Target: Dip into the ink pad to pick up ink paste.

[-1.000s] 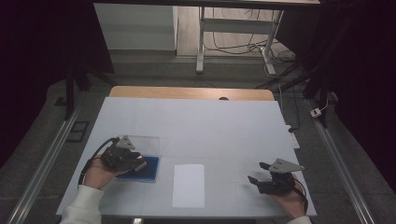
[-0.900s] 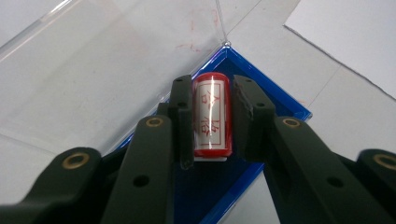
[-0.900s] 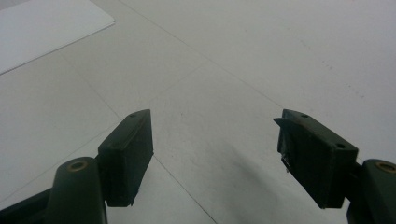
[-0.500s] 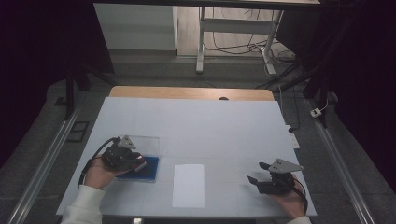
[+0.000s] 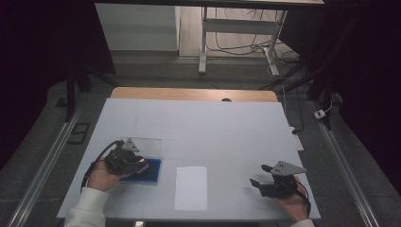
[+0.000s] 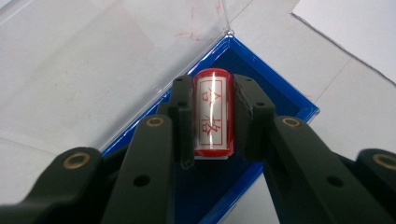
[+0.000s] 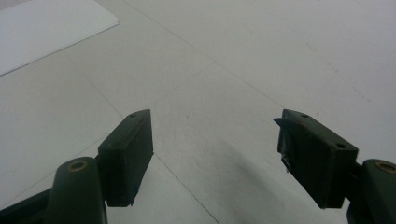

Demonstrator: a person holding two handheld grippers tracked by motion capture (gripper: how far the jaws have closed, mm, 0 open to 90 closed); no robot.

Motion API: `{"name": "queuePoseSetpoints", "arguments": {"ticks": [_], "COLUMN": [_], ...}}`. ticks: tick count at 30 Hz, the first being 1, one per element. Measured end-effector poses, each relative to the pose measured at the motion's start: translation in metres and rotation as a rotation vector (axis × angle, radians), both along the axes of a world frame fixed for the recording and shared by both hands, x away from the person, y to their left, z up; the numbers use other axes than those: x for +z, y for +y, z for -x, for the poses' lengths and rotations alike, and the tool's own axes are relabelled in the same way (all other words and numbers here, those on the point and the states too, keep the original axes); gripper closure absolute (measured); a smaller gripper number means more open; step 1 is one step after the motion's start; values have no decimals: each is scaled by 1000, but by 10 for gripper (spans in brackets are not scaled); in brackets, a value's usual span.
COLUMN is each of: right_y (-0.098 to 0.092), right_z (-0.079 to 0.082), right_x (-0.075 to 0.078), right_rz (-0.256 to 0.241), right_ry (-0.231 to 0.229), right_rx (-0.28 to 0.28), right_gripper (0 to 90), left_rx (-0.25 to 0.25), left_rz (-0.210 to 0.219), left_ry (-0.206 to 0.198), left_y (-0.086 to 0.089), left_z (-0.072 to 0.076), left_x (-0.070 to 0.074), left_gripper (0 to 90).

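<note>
Red and cylindrical, the stamp (image 6: 212,114) sits pinched between the jaws of the left tongs (image 6: 212,116), its white label with red characters facing the camera in the left gripper view. It hangs directly over the dark blue ink pad (image 6: 261,100), whose clear hinged lid (image 6: 107,51) lies folded open on the far side, smudged with faint red marks. In the high view the person's left hand (image 5: 101,176) comes in from the bottom left in a white sleeve (image 5: 85,210), wrapped around the left tongs (image 5: 135,163), which point rightward over the ink pad (image 5: 150,171) near the front left of the white surface (image 5: 213,127). A blank sheet of paper (image 5: 191,187) lies just right of the pad, between the two hands. At the front right, the right hand (image 5: 291,203) holds the right tongs (image 5: 259,176) low over bare surface, pointing left toward the paper but well apart from it. Their jaws stand spread wide with nothing between them, as the right gripper view shows, the paper's corner (image 7: 51,28) at upper left.
</note>
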State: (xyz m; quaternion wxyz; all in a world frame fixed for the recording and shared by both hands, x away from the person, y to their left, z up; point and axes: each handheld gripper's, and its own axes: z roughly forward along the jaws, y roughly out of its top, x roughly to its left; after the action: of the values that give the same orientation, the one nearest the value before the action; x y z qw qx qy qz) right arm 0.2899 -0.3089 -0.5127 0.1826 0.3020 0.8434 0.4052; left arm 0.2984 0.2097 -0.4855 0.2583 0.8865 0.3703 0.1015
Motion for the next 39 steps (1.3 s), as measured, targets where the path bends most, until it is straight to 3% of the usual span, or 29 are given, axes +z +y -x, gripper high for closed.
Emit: {"name": "queuePoseSetpoints", "arguments": {"ticks": [39], "right_y": [-1], "right_z": [1], "right_x": [0], "right_rz": [1], "right_ry": [-3], "right_rx": [0], "right_gripper": [261], "left_rx": [3], "left_rz": [22], "left_ry": [-4], "left_y": [2], "left_z": [0], "left_x": [-3], "left_gripper": [711]}}
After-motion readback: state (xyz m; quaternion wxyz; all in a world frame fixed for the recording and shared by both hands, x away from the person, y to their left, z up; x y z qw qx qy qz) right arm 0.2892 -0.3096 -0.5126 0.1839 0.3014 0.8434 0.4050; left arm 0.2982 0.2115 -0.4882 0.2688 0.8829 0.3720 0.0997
